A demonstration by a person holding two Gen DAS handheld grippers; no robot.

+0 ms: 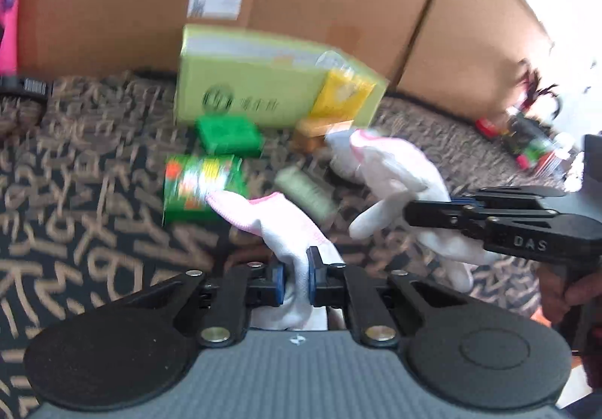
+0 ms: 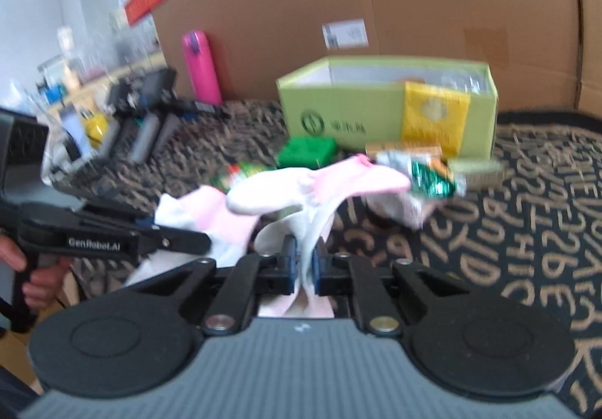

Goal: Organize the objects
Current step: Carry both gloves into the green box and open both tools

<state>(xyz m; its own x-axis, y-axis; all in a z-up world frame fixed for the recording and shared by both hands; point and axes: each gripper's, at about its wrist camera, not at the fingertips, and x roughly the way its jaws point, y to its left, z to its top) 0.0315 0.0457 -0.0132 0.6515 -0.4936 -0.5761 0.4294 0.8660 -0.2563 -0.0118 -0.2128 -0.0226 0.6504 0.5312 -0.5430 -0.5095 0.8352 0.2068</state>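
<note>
The left gripper [image 1: 295,281] and the right gripper [image 2: 304,268] each have fingers clenched on a white glove [image 1: 278,221], [image 2: 320,185]. Both gloves hang just before the green box [image 2: 376,110], whose open top lies beyond them.

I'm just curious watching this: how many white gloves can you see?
2. One glove is pinched in the left gripper; the other glove is pinched in the right gripper. More could be hidden inside the green box.
</note>
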